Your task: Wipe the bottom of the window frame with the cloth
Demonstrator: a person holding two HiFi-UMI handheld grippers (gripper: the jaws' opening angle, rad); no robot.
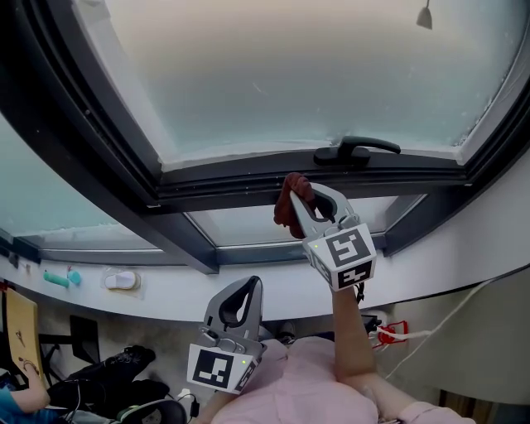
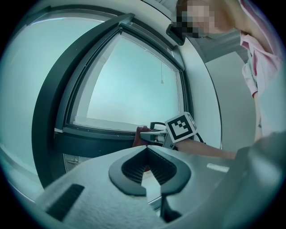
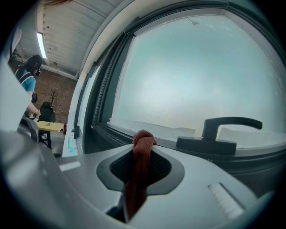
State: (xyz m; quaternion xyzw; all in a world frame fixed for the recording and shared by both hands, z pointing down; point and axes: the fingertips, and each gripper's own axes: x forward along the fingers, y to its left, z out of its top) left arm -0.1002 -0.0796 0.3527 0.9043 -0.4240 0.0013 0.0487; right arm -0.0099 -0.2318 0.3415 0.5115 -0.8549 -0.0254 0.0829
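Note:
My right gripper [image 1: 305, 195] is raised to the window and shut on a reddish-brown cloth [image 1: 290, 205]. The cloth bunches out past the jaw tips against the dark bottom rail of the window frame [image 1: 240, 177], just left of the handle. In the right gripper view the cloth [image 3: 142, 166] runs between the jaws of that gripper [image 3: 143, 150], with the bottom rail [image 3: 117, 130] right behind it. My left gripper [image 1: 246, 287] hangs lower, near the body and away from the frame, shut and holding nothing. The left gripper view shows its jaws [image 2: 151, 175] together and the cloth [image 2: 140, 134] far off.
A black window handle [image 1: 357, 151] sits on the rail right of the cloth, also in the right gripper view [image 3: 220, 134]. Below runs a white sill [image 1: 174, 291] bearing a teal object [image 1: 63, 279] and a white one [image 1: 122, 281]. A cord pull [image 1: 425, 16] hangs at top right.

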